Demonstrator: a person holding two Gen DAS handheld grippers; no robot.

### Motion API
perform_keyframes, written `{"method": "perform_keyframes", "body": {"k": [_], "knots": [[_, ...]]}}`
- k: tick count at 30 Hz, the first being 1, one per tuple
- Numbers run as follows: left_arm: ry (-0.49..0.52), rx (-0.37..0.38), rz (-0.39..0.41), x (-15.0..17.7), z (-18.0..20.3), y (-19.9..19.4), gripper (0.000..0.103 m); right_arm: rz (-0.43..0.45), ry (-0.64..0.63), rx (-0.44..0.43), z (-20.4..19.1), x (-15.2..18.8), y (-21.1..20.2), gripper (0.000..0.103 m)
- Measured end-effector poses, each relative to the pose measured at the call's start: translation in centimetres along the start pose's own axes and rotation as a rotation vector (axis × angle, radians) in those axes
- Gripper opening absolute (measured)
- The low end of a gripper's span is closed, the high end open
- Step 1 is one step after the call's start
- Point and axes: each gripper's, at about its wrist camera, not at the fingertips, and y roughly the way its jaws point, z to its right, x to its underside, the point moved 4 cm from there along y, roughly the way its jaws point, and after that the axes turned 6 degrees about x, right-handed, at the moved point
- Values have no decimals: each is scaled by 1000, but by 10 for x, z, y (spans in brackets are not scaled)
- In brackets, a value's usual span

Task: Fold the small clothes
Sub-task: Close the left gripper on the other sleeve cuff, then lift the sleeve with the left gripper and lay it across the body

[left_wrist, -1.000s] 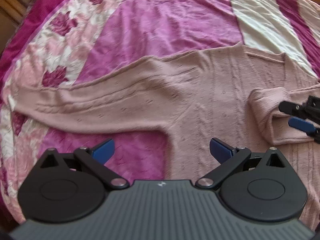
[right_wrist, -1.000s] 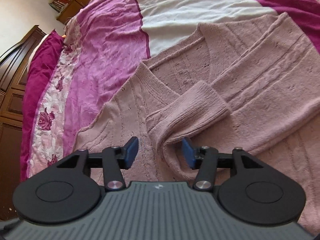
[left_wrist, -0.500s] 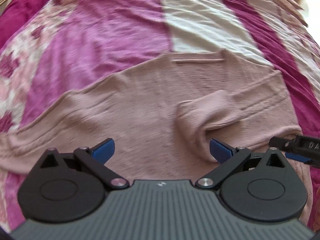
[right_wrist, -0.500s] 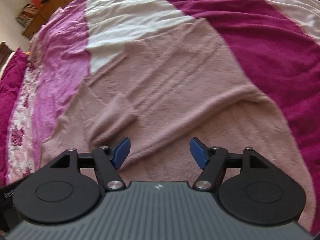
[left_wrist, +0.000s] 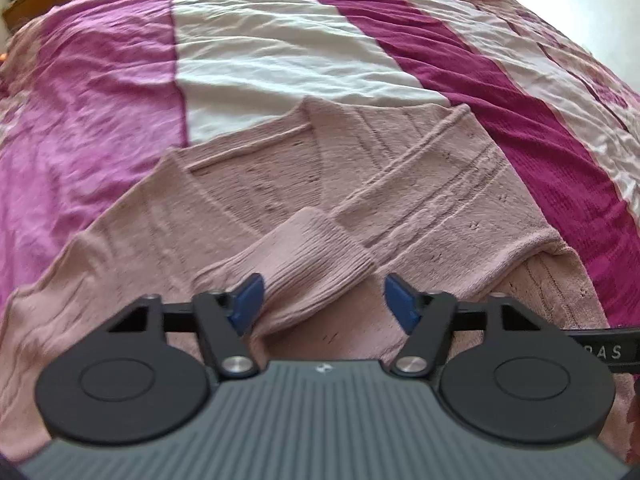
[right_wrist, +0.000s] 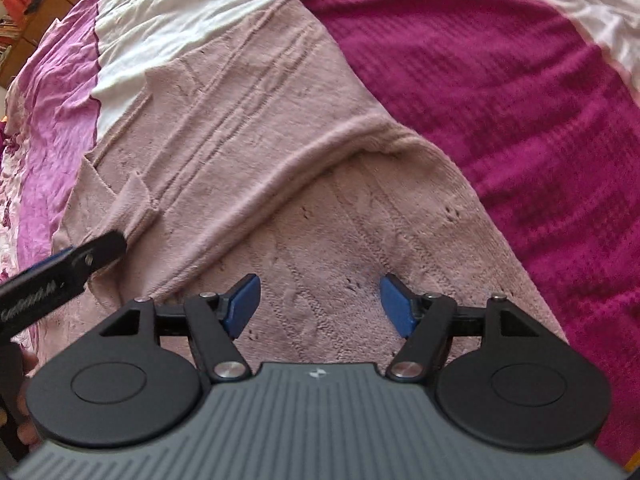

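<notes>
The pink sweater (left_wrist: 248, 216) lies flat on the striped bedspread (left_wrist: 280, 52), and one sleeve (left_wrist: 420, 184) is already crossed over its body, running from about two o'clock down toward the middle in my left view. Its ribbed cuff (left_wrist: 312, 256) sits right at twelve o'clock of my left gripper (left_wrist: 322, 306). Those jaws have just been closing, yet they stand apart: the left pad (left_wrist: 248, 304) brushes the cuff's edge, the right one is clear of it, so nothing is clamped.

My right gripper (right_wrist: 318, 304) hovers over the sweater's lower body, jaws apart and just been opening, with only flat knit between them. At nine o'clock in that view the left gripper's finger (right_wrist: 80, 258) shows by the cuff.

I judge the sleeve fold is being finished, with the cuff getting tidied. Next calls for either closing the left jaws on the cuff to straighten it, or moving left to fetch the other sleeve, which I cannot see here. The knit is soft and thick, so I would pinch only the top layer.
</notes>
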Motion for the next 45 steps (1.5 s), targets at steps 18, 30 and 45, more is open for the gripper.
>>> {"method": "perform_keyframes", "body": {"k": [18, 30, 45], "knots": [[-135, -26, 70, -10, -25, -11, 9, 13, -61, -28, -7, 3, 10, 87], [-463, -184, 94, 34, -103, -79, 9, 27, -71, -8, -8, 6, 10, 88], [-702, -257, 2, 88, -142, -101, 43, -11, -81, 26, -15, 0, 7, 88]]}}
